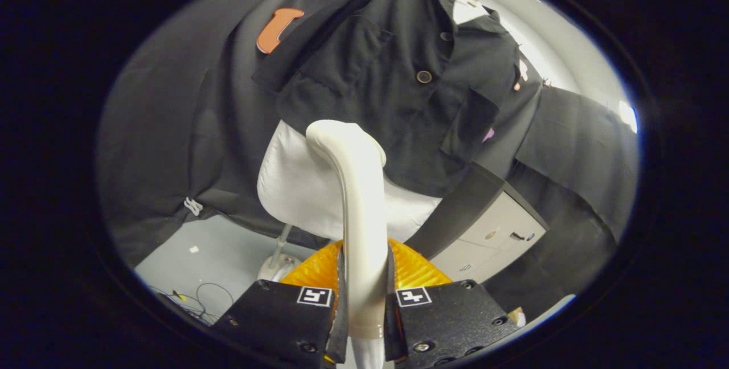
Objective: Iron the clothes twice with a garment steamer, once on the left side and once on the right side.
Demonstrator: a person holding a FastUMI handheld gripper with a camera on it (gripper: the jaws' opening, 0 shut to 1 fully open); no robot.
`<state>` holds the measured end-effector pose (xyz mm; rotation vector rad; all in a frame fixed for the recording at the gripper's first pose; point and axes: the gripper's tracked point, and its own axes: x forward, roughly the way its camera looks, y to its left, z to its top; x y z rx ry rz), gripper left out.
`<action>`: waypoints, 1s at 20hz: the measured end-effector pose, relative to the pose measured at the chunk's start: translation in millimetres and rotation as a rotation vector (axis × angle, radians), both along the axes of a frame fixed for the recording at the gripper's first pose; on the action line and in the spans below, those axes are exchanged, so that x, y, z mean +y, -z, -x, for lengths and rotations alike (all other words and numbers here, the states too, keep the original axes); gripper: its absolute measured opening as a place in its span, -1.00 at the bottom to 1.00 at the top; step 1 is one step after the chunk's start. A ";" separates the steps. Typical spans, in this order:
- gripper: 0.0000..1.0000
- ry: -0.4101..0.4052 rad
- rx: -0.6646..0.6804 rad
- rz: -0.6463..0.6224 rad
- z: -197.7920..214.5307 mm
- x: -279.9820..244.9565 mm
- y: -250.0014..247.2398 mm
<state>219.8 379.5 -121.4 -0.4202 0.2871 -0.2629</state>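
My gripper (364,289) is shut on the cream handle of the garment steamer (359,204). The handle rises from between my fingers and curves toward the clothes. The steamer's head meets the lower hem of a black buttoned shirt (393,84), on the shirt's left half as I see it. The shirt hangs on a white mannequin torso (296,192), whose bare lower part shows under the hem. An orange translucent part of the steamer (410,269) sits just behind my fingers.
The mannequin stands on a pole with a round white base (276,266) on the grey floor. Cables (196,300) lie on the floor by my left finger. A white cabinet (490,238) stands to the right, beyond a dark strap.
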 end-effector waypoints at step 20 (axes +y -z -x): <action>-0.45 -0.094 0.038 -0.162 217.6 -266.6 -45.9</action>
